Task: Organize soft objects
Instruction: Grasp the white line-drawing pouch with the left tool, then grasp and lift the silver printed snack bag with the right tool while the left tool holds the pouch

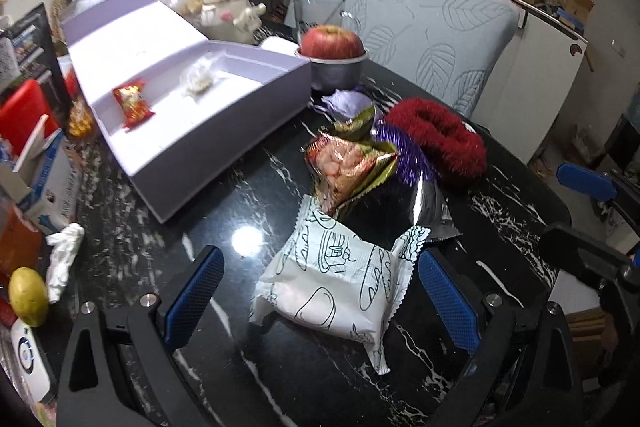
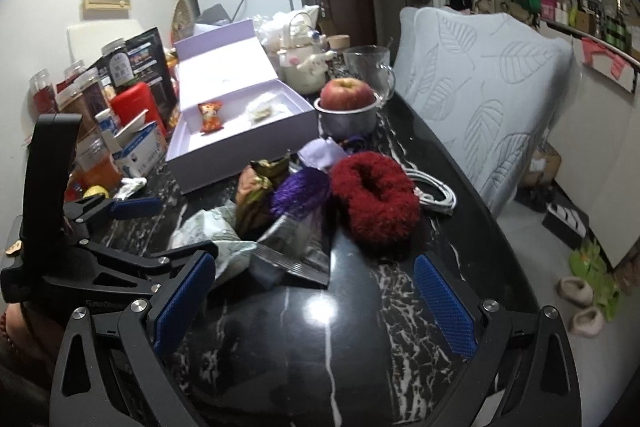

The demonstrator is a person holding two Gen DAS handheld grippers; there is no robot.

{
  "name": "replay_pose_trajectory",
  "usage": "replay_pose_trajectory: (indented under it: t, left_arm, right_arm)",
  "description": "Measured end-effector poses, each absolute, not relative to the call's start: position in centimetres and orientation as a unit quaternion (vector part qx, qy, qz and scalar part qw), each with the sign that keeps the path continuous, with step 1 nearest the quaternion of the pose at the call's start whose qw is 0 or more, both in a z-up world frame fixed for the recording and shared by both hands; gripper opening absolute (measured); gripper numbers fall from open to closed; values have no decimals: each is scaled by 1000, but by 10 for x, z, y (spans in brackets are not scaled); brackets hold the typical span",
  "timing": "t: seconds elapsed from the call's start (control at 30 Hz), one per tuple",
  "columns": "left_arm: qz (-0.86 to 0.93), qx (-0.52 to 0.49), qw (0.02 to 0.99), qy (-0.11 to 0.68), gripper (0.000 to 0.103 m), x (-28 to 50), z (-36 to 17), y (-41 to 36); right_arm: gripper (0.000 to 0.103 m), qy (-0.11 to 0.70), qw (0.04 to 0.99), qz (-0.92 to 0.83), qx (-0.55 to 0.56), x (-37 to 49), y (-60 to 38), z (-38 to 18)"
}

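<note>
My left gripper (image 1: 320,295) has its fingers (image 1: 194,293) spread wide on either side of the white snack packet (image 1: 332,291), which lies flat on the black marble table (image 1: 240,187); neither pad touches the wrapper that I can see. My right gripper (image 2: 312,303) is also spread wide, nothing between its fingers (image 2: 182,303), just bare table below.

Just past the white packet: a gold-and-red chip bag (image 1: 348,167), partly resting on a silver foil packet (image 1: 432,207). A purple coiled hair tie (image 1: 404,151) sits against the chip bag, and a red fuzzy scrunchie (image 1: 436,139) lies just beside that. A crumpled lilac cloth (image 1: 346,105) is behind them, near the metal bowl (image 1: 336,71) with an apple (image 1: 332,41) in it.

The open lilac box (image 1: 192,131) sits left of the pile. Inside it: a red candy packet (image 1: 132,105) and a clear bag of something pale (image 1: 198,79), well apart from each other.

In the right wrist view the left gripper shows at the left edge, and a white cable (image 2: 438,193) lies just beside the scrunchie.
</note>
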State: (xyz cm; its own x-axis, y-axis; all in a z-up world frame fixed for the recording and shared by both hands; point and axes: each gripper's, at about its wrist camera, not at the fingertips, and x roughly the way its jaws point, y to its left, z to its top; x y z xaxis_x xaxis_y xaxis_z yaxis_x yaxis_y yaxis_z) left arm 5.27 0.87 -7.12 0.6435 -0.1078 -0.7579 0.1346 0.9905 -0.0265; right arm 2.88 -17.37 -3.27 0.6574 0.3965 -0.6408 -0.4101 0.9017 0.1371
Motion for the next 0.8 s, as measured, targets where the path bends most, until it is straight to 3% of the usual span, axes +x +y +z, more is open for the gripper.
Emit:
replay_pose_trajectory:
  t: [0.63,0.7,0.77,0.8]
  left_arm:
    - [-100,12,877,470,99,75,-112,5]
    - [-99,11,880,465,94,74,-112,6]
    - [-106,9,883,457,75,70,-109,8]
    - [-105,11,884,455,75,68,-107,9]
  right_arm:
    - [101,384,897,218,4,62,-170,-53]
    - [101,390,893,223,7,66,-168,-56]
    - [99,396,890,228,11,70,-166,-59]
    - [98,399,887,231,14,74,-164,-60]
